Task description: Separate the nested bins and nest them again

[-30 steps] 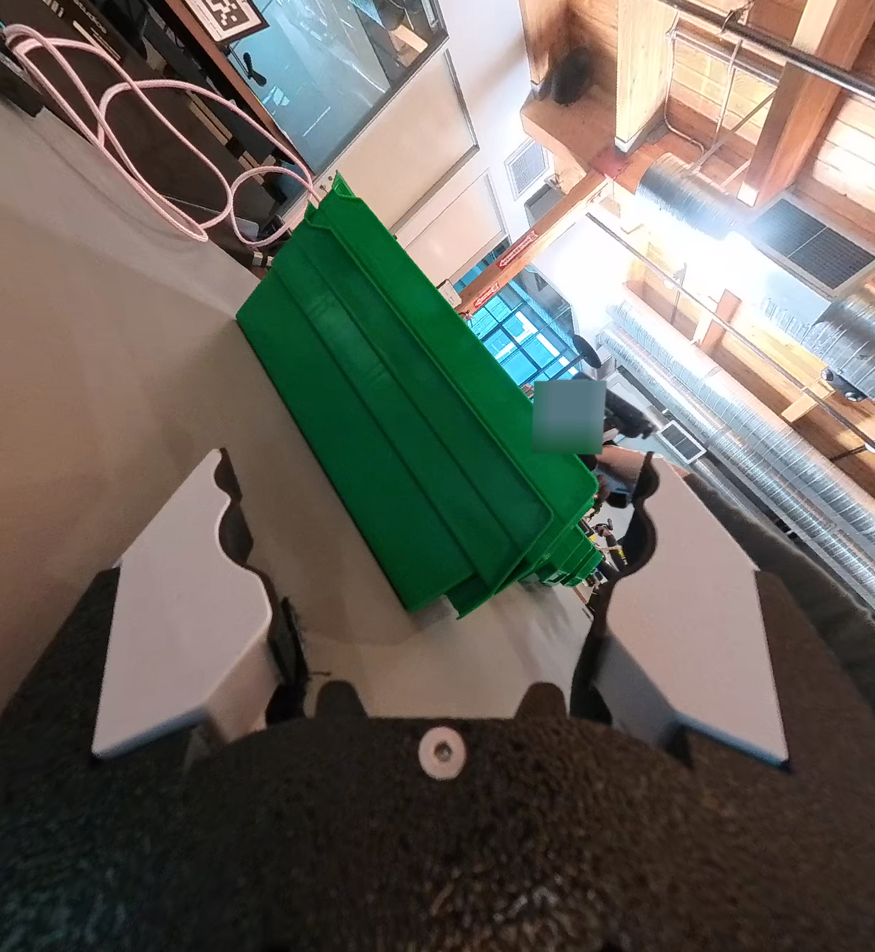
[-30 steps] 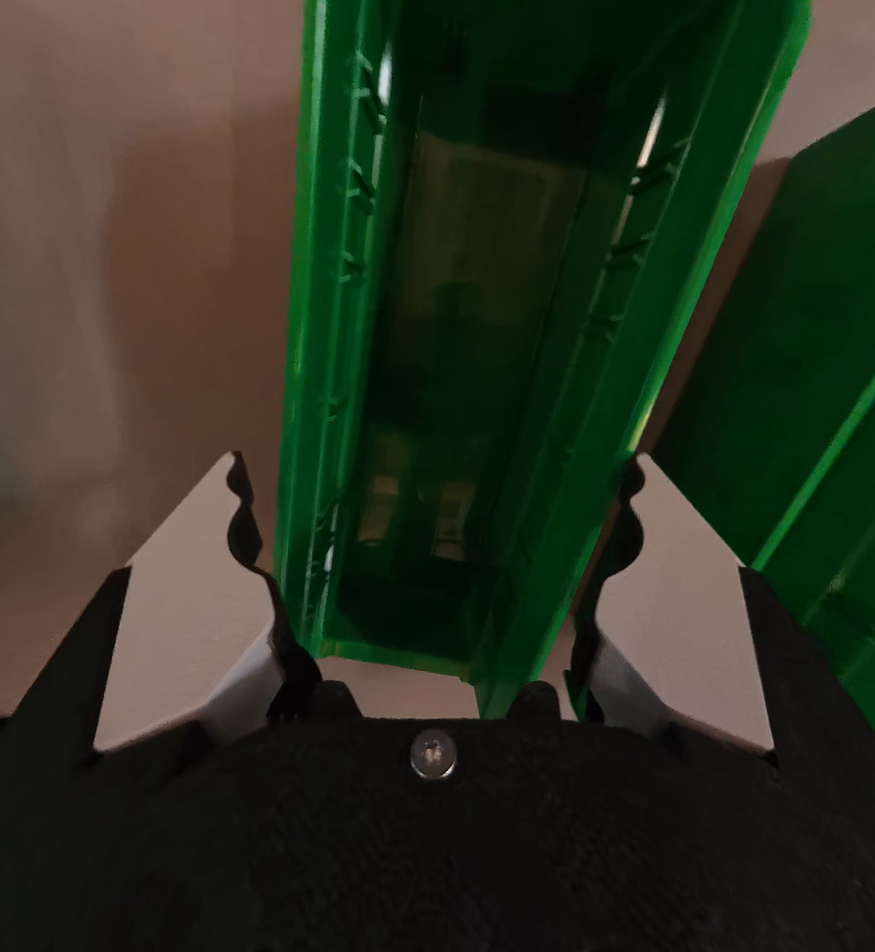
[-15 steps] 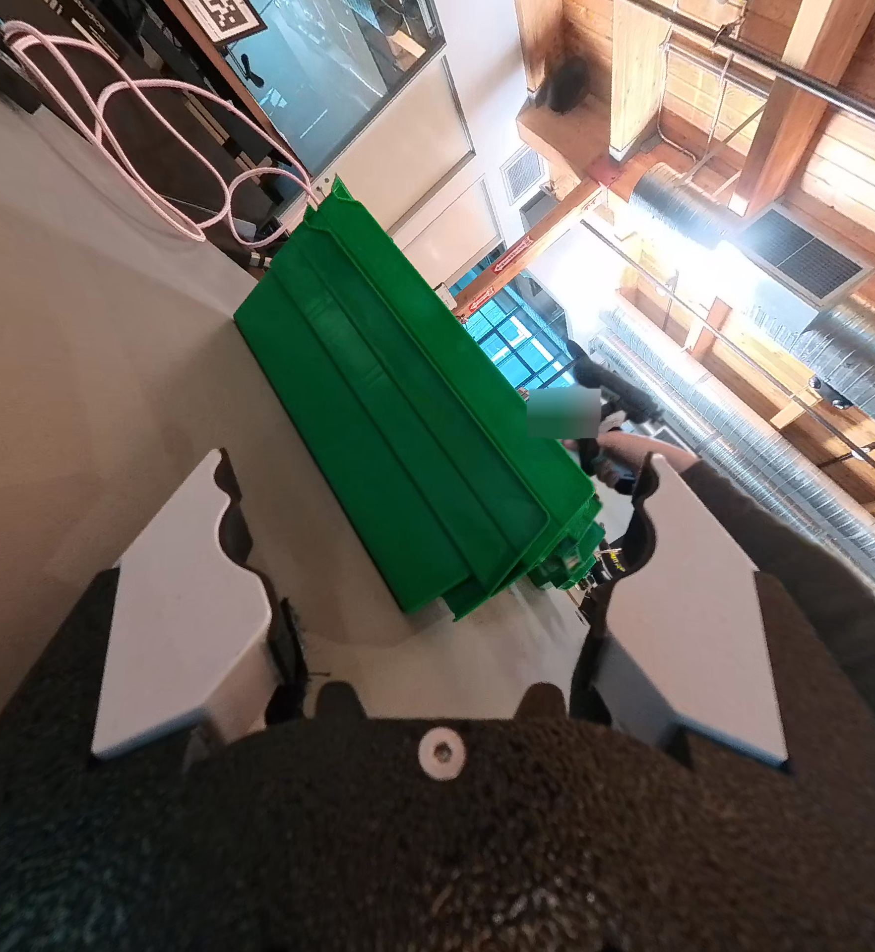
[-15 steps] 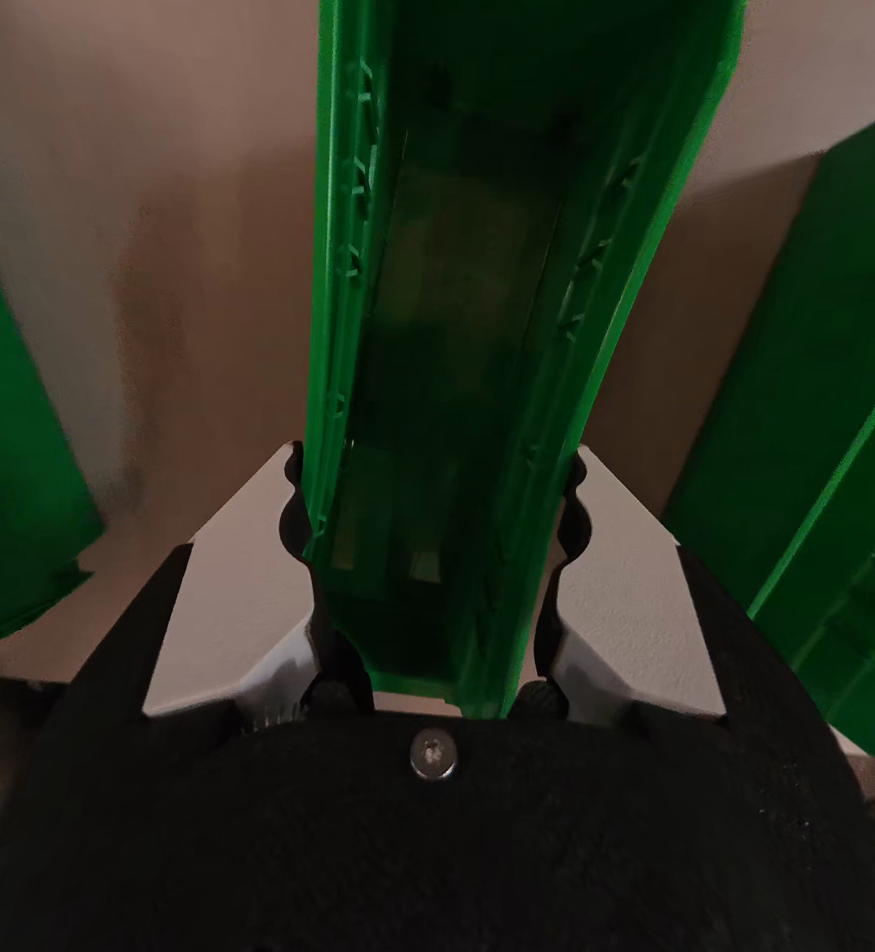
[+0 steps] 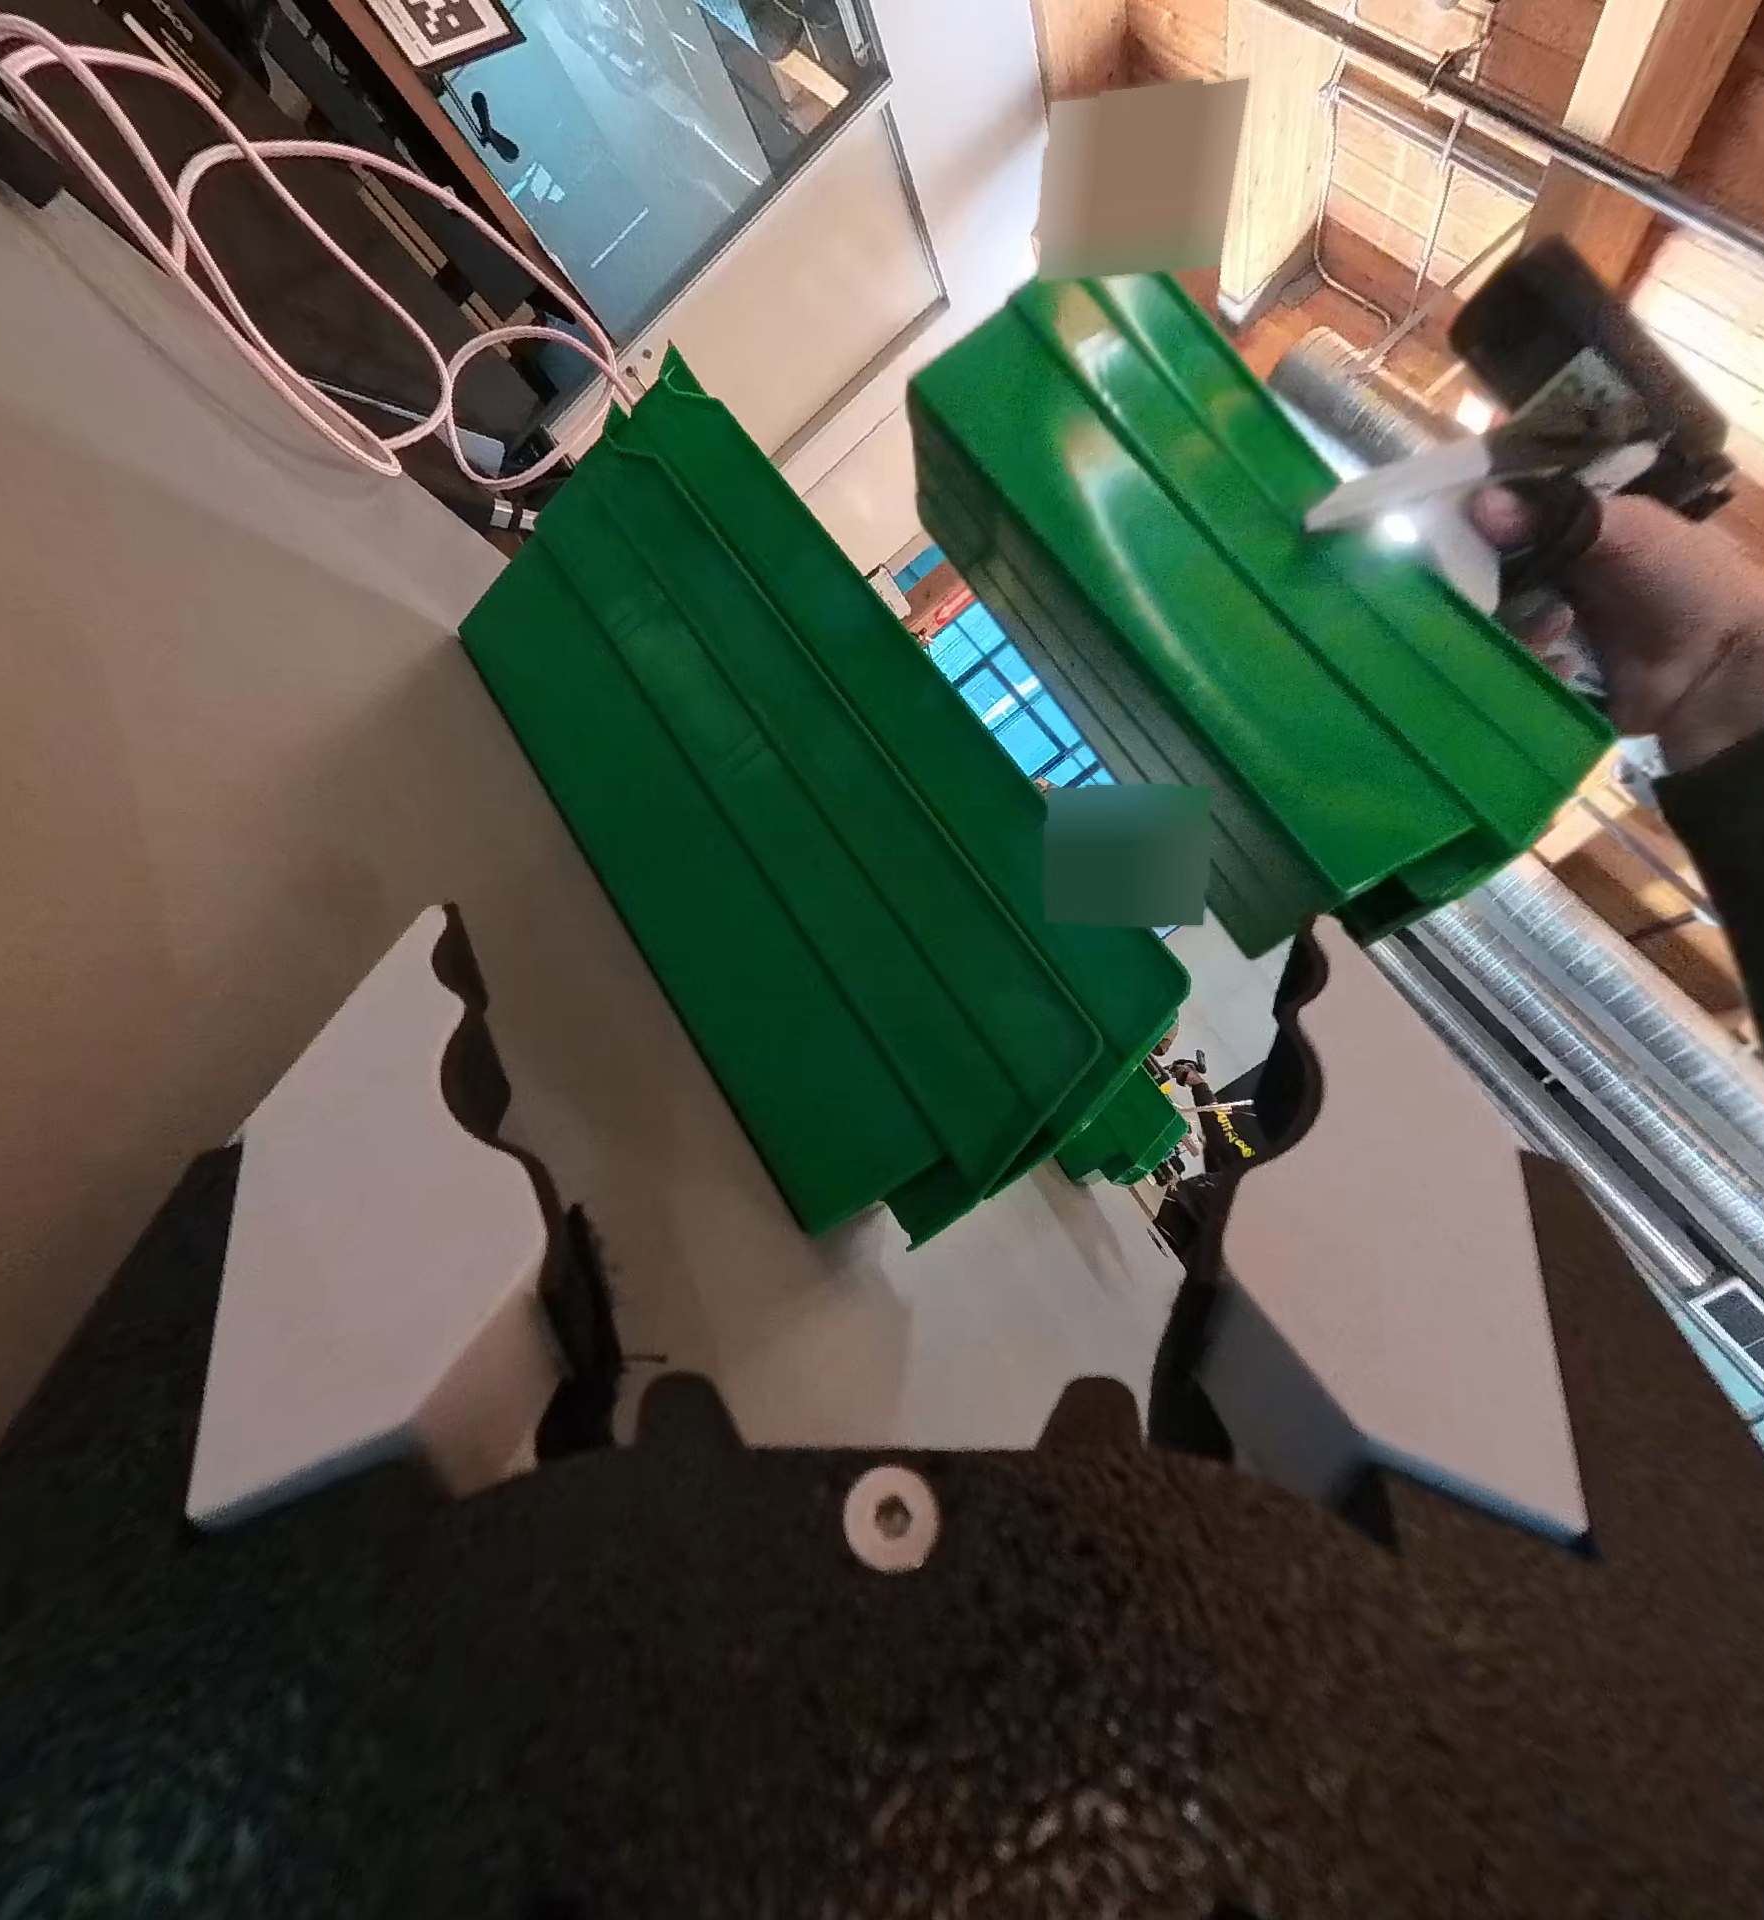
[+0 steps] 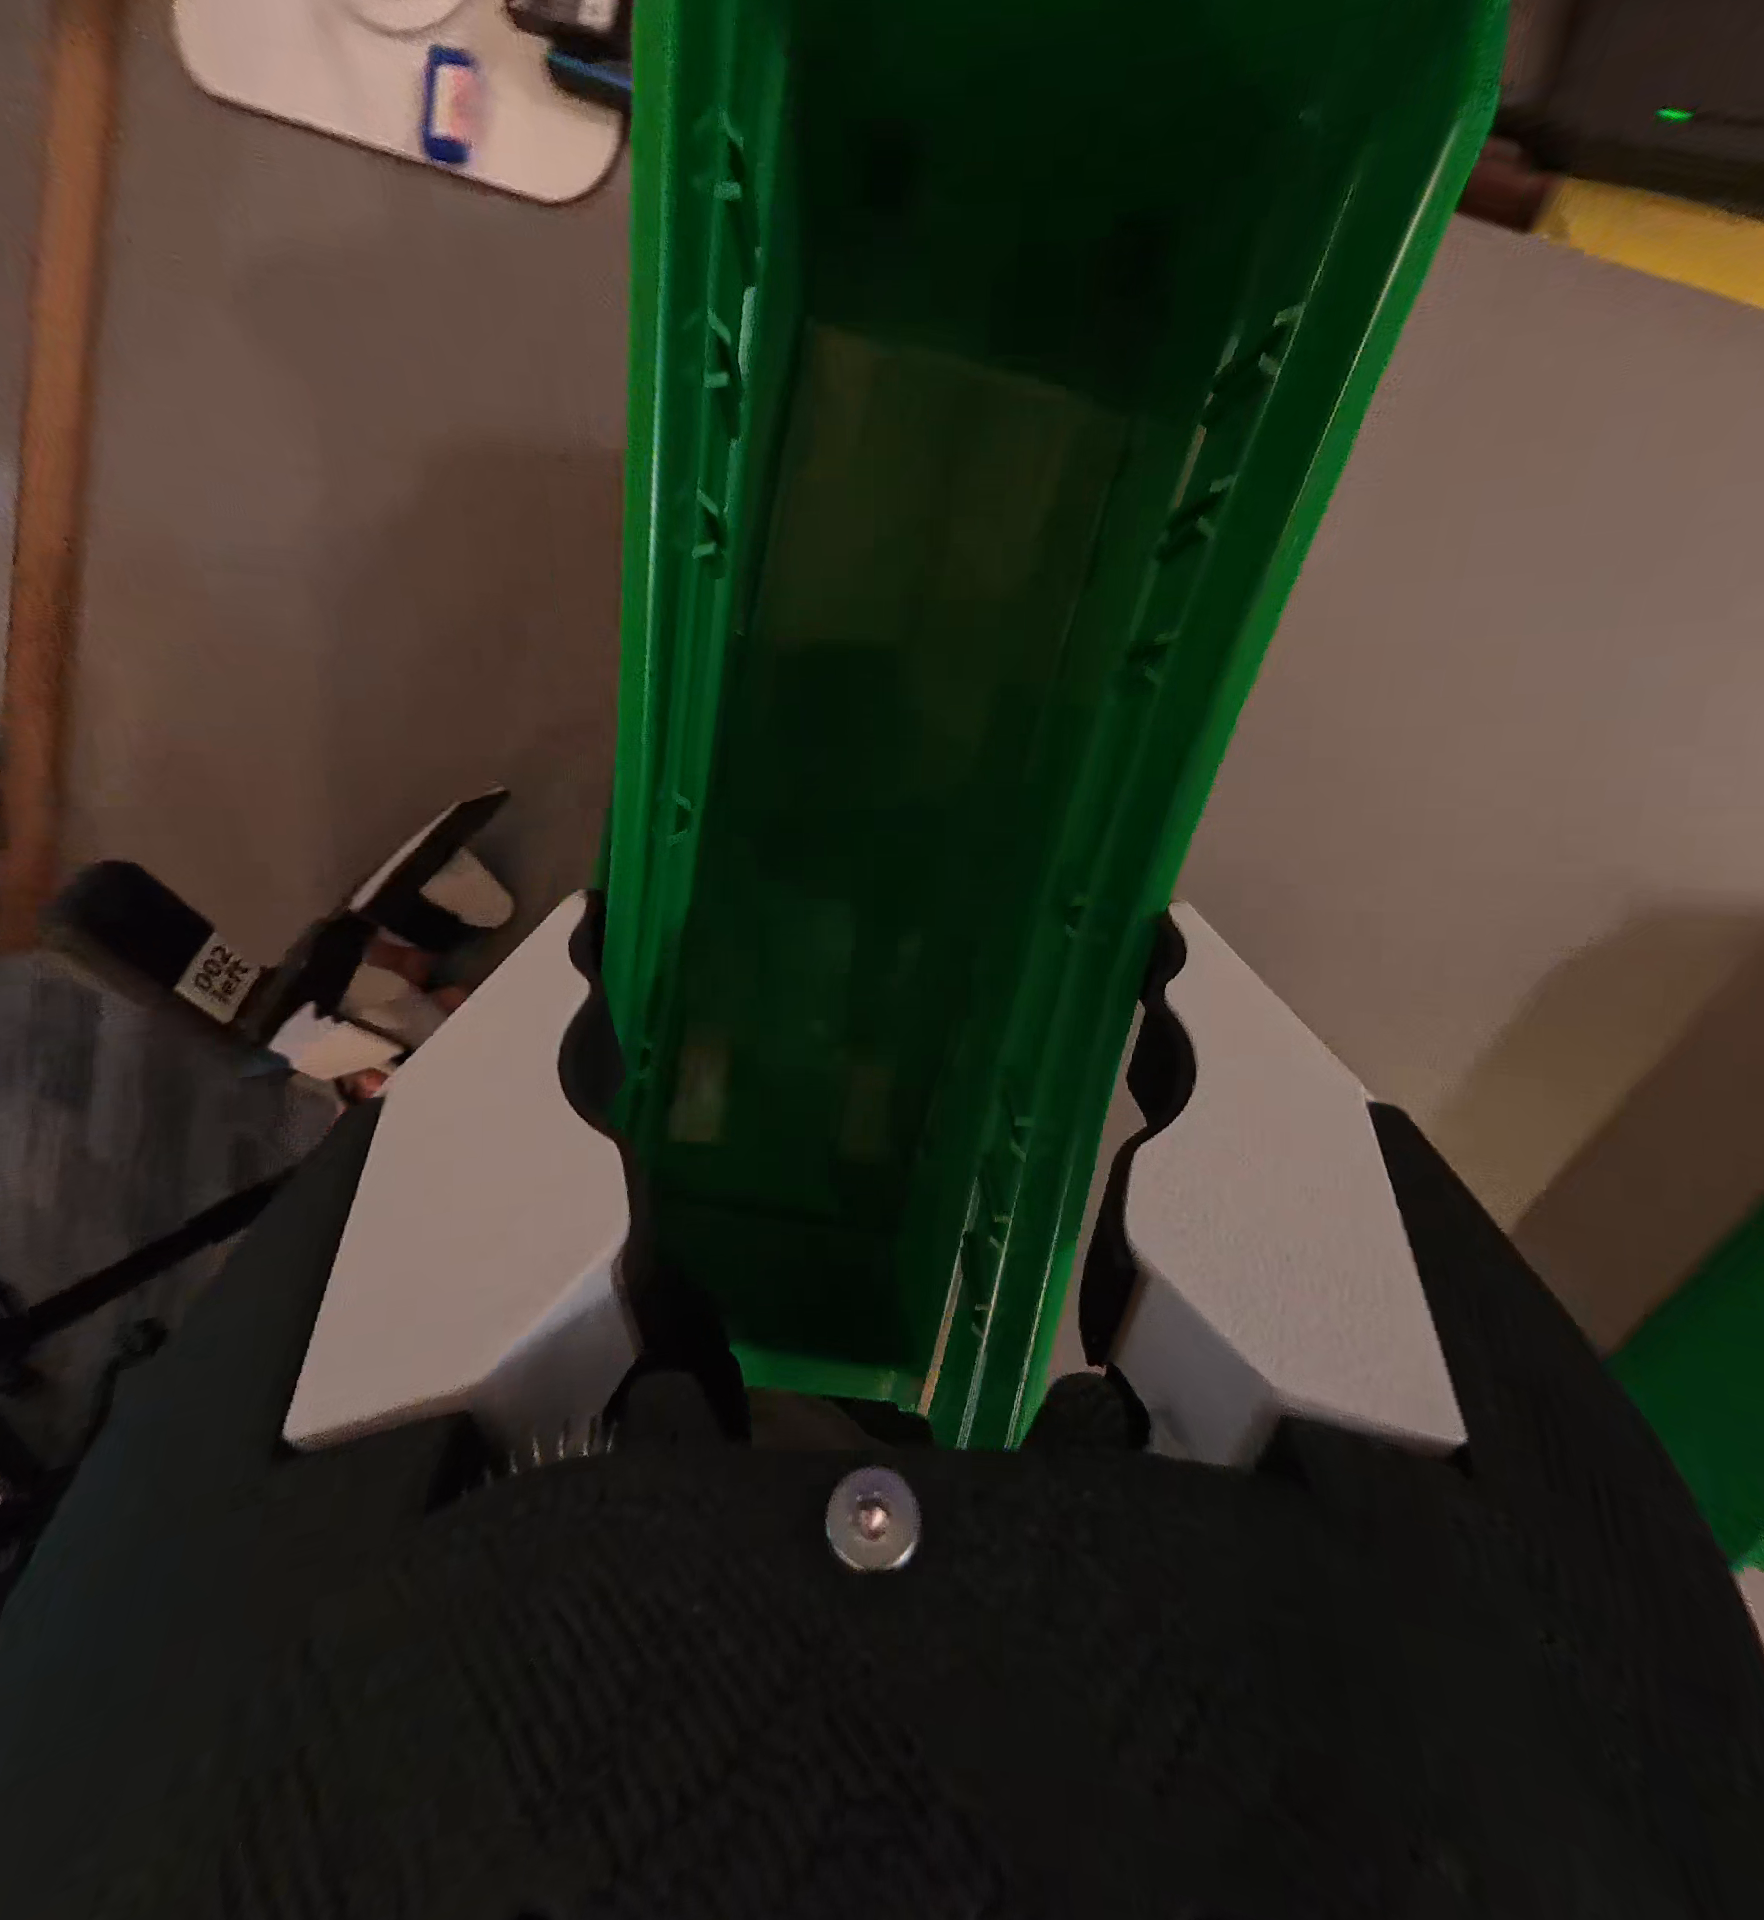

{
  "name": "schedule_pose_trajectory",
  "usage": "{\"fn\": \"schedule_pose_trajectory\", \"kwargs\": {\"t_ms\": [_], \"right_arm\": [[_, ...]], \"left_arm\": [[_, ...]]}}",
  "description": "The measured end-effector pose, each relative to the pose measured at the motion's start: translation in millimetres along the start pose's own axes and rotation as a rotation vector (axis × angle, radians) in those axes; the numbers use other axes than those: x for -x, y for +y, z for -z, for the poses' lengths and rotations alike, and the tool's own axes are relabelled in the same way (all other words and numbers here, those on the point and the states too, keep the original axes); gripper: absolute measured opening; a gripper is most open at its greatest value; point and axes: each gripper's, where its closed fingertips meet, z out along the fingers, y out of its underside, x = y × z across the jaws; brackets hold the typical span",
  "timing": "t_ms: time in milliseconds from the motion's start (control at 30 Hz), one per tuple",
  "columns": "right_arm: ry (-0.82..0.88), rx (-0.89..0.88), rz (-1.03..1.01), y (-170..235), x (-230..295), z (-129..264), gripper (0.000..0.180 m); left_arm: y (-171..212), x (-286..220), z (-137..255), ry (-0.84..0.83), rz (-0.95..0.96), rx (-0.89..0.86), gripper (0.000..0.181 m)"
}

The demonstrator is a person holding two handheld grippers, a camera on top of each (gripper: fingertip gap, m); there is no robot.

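Observation:
A green bin (image 5: 805, 883) lies on the grey table (image 5: 130, 727) ahead of my left gripper (image 5: 873, 925), which is open, empty and short of the bin. A further green edge (image 5: 1117, 1132) shows behind that bin. My right gripper (image 6: 878, 909) is shut on the near end of a second green bin (image 6: 961, 623) and holds it up, its open inside facing the camera. In the left wrist view this bin (image 5: 1252, 623) hangs in the air at the upper right, with the right gripper (image 5: 1429, 509) on its end. Another green bin (image 6: 1751, 1403) shows at the lower right.
A pink cable (image 5: 234, 208) loops over dark equipment past the table's far edge. In the right wrist view the left gripper (image 6: 410, 904) and a person's sleeve (image 6: 78, 1091) are at the left, below the held bin. The table edge (image 6: 1584, 312) is at the right.
My right gripper has closed on the bin's end and lifted it off the table; it now appears raised at the upper right of the left wrist view. My left gripper has stayed put.

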Motion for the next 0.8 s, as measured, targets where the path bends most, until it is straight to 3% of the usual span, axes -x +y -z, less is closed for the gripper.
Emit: {"fn": "schedule_pose_trajectory", "kwargs": {"t_ms": [233,800], "right_arm": [[0.002,0.092,0.036,2,52,-43,0.103],[0.123,0.102,-0.023,12,38,-105,0.109]], "left_arm": [[-3,-1,2,0.007,0.008,-0.022,0.147],[-2,1,1,0.006,0.02,-0.008,0.147]]}}
